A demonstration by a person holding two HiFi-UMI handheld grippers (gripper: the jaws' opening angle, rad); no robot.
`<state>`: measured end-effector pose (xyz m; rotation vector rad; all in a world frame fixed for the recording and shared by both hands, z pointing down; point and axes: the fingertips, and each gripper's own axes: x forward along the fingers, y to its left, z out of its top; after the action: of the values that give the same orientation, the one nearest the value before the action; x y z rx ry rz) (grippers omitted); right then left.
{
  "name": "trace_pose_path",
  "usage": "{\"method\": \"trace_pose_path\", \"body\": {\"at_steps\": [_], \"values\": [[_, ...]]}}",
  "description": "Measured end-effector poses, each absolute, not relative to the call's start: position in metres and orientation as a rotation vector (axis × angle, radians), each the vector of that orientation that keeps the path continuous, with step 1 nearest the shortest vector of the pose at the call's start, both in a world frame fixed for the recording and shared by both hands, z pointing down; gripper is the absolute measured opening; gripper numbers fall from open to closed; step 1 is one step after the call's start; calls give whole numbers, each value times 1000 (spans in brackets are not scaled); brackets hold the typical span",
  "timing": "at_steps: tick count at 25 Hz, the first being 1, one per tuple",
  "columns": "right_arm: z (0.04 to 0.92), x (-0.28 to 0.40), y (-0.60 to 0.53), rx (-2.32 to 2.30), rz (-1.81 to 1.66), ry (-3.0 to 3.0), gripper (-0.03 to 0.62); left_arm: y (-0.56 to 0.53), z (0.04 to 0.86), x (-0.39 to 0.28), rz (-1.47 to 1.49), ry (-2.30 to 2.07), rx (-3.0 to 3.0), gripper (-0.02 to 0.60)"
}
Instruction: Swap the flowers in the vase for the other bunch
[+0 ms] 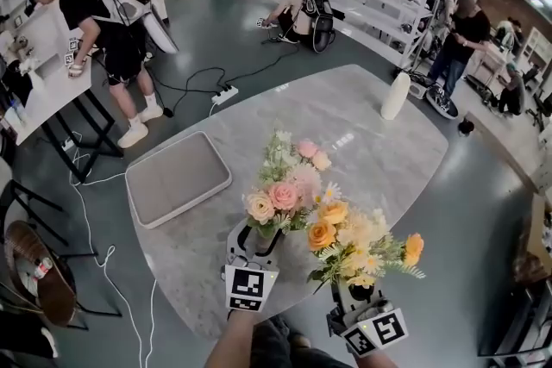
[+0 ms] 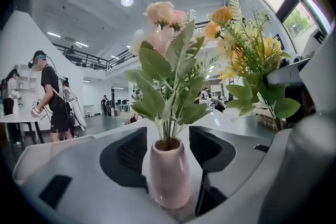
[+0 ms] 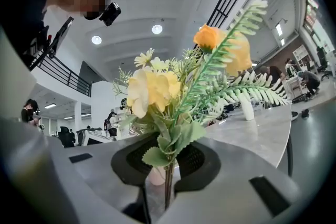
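Observation:
A pink vase (image 2: 169, 176) stands on the marble table (image 1: 379, 151) with the pink bunch (image 2: 163, 60) in it. My left gripper (image 2: 168, 152) is open around it, with a pad (image 2: 128, 152) on each side and neither pressing on the vase. In the head view this gripper (image 1: 254, 258) sits just below the pink bunch (image 1: 280, 194). My right gripper (image 3: 168, 165) is shut on the thin stems (image 3: 168, 189) of the yellow bunch (image 3: 168, 92) and holds it upright. That bunch (image 1: 354, 241) is just right of the pink one, above the right gripper (image 1: 358, 293).
A grey tray (image 1: 178, 177) lies on the table's left part. A tall white cylinder (image 1: 396, 96) stands at the far edge. Power cables (image 1: 216, 90) trail over the floor. Several people work at benches and shelves around the room.

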<state>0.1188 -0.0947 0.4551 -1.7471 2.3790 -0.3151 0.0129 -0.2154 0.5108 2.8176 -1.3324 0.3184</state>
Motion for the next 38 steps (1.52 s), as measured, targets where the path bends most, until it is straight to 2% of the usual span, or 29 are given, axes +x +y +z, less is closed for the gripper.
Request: {"method": "trace_pose_path", "body": {"at_steps": [6, 11, 14, 38], "values": [[456, 114, -98, -1747, -319, 2408, 84, -219, 502, 16, 237, -1278, 2872, 239], [453, 111, -104, -1742, -315, 2418, 86, -228, 493, 11, 160, -1320, 2849, 117], [451, 114, -104, -1736, -304, 2419, 84, -229, 492, 9, 120, -1348, 2822, 100], [418, 123, -109, -1691, -294, 2329, 86, -230, 425, -2, -131, -1393, 2817, 91]]}}
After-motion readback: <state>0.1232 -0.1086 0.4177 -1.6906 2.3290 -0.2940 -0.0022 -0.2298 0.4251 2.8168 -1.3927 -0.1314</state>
